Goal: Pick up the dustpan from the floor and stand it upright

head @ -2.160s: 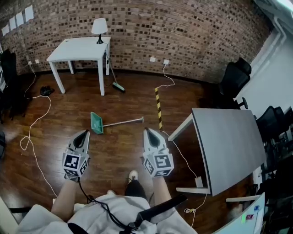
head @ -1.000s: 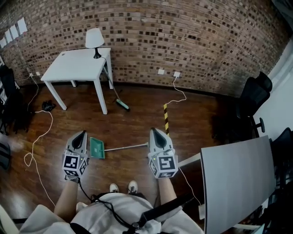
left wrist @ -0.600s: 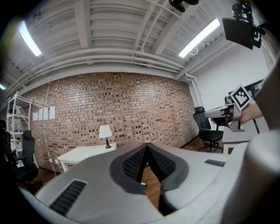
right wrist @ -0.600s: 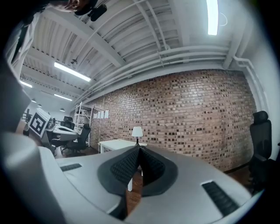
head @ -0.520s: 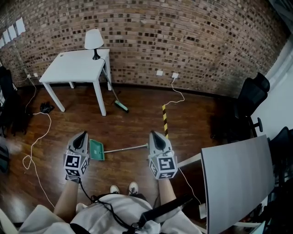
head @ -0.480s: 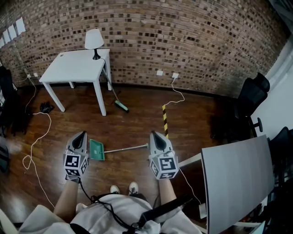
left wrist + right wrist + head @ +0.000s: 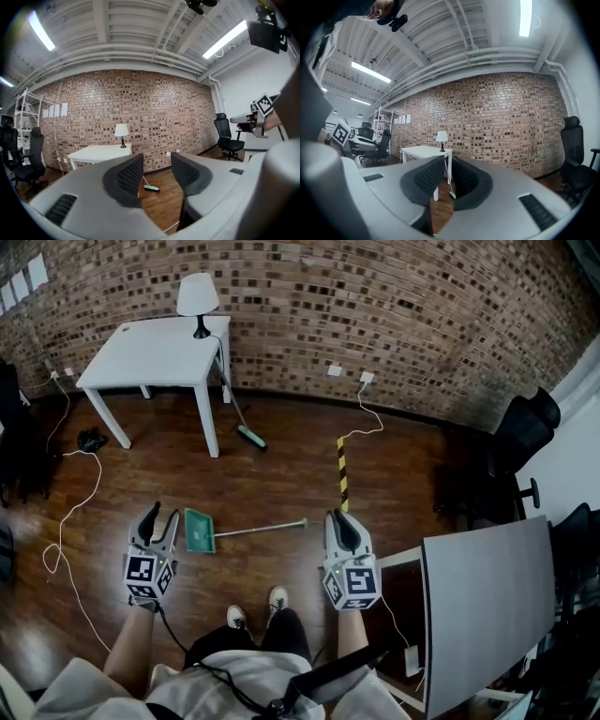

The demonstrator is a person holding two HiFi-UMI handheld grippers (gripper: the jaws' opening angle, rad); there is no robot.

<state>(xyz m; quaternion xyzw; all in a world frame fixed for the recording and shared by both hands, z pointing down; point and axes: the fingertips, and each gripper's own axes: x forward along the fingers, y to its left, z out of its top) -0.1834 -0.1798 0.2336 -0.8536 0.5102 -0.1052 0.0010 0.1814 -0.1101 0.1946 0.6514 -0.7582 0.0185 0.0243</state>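
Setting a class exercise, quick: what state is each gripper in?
Left gripper: fingers opening, nothing between them.
Right gripper: fingers opening, nothing between them.

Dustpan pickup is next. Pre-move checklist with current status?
1. The dustpan lies flat on the floor, between the two grippers: ok.
2. Jaws of the left gripper are opening, nothing between them: ok.
3. Jaws of the right gripper are opening, gap narrow, nothing between them. Wide enough for the handle: cannot tell.
4. Grippers aimed at the dustpan: not ok. Both gripper views show the brick wall and white table, not the dustpan.
5. No early contact, both grippers apart from the dustpan: ok.
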